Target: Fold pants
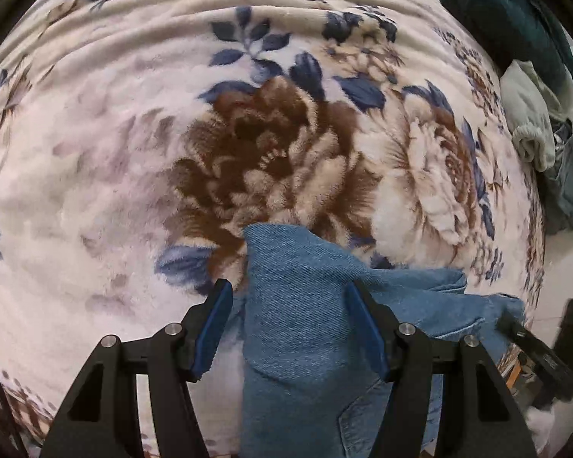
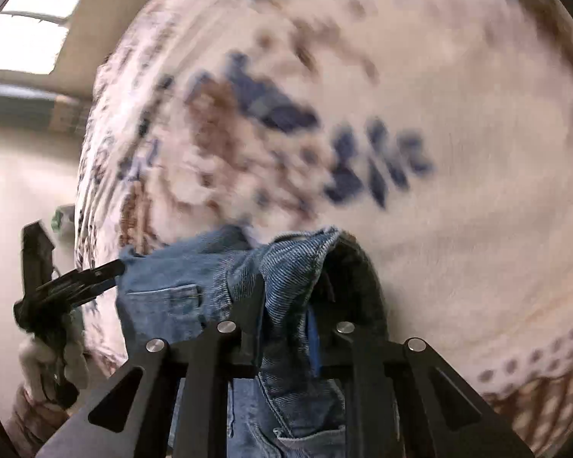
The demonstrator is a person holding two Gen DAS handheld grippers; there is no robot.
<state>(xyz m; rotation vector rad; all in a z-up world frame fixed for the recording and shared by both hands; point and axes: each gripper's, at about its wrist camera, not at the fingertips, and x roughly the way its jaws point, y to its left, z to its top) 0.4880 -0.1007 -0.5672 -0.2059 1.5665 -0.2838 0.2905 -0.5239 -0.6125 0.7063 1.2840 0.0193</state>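
So, left to right: my left tool has its blue pads spread apart, with the jeans bunched up between them; the fingers look too wide to be pinching, so I'd call it apart, denim just draped through the gap. The pants run rightward in a lumpy ridge over the floral blanket on the bed, a back pocket showing low down. My right tool is closed tight on a thick fold of the denim, what looks like the waistband edge, lifted a bit off the blanket. That view is motion-blurred, so the blanket pattern is smeared. In the right view the other tool shows at far left, touching the jeans' far edge. Off the bed's right side in the left view there's a pile of other clothes, green and grey. Progress: I'd judge early. The jeans are crumpled, not laid flat, no clean fold visible. Left to do: spread, align legs, fold.
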